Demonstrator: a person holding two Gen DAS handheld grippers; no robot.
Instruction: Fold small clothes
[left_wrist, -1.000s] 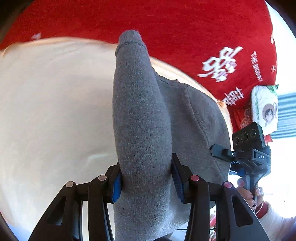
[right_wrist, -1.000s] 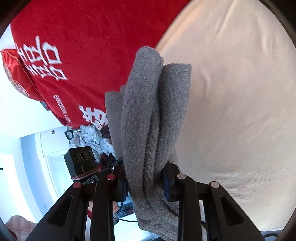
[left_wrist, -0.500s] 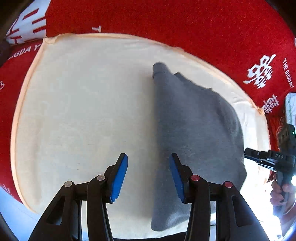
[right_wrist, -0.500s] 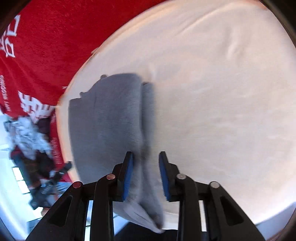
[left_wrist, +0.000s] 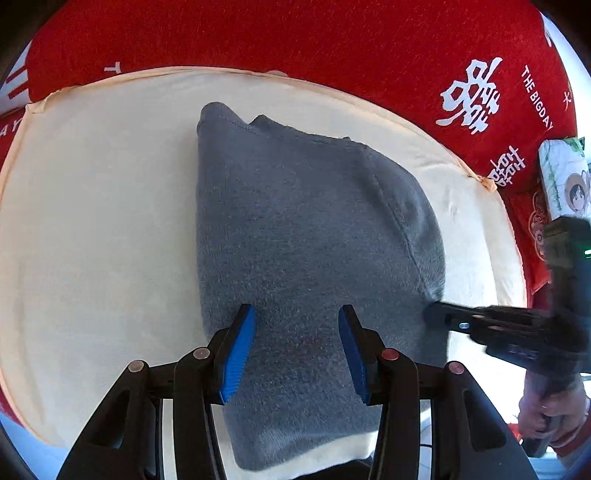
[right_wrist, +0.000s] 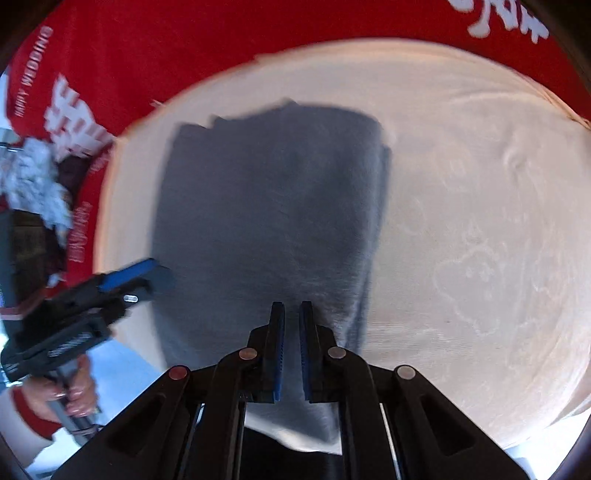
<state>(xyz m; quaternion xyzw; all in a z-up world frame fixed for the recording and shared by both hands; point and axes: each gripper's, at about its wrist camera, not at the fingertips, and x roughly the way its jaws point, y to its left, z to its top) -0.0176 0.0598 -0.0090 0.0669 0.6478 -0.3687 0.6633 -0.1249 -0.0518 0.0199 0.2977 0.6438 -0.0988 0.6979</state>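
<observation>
A folded grey knit garment (left_wrist: 303, 221) lies flat on a cream cloth (left_wrist: 103, 221). My left gripper (left_wrist: 295, 314) hovers over its near half, open, with nothing pinched between the blue pads. In the right wrist view the same garment (right_wrist: 266, 203) looks blurred, and my right gripper (right_wrist: 291, 306) is above its near edge, shut with nothing between its pads. Each gripper shows in the other's view: the right gripper (left_wrist: 436, 314) touches or nearly touches the garment's right edge, and the left gripper (right_wrist: 159, 275) is at its left edge.
The cream cloth (right_wrist: 461, 221) rests on a red blanket (left_wrist: 332, 44) with white lettering. A printed packet (left_wrist: 565, 181) sits at the far right. A heap of other clothes (right_wrist: 33, 184) lies off the cloth's left side. A hand (right_wrist: 70, 391) holds the left gripper's handle.
Both grippers have let go of the grey garment, which was held up and now lies flat on the cream cloth. The right jaws have closed empty. Both grippers swung over the garment.
</observation>
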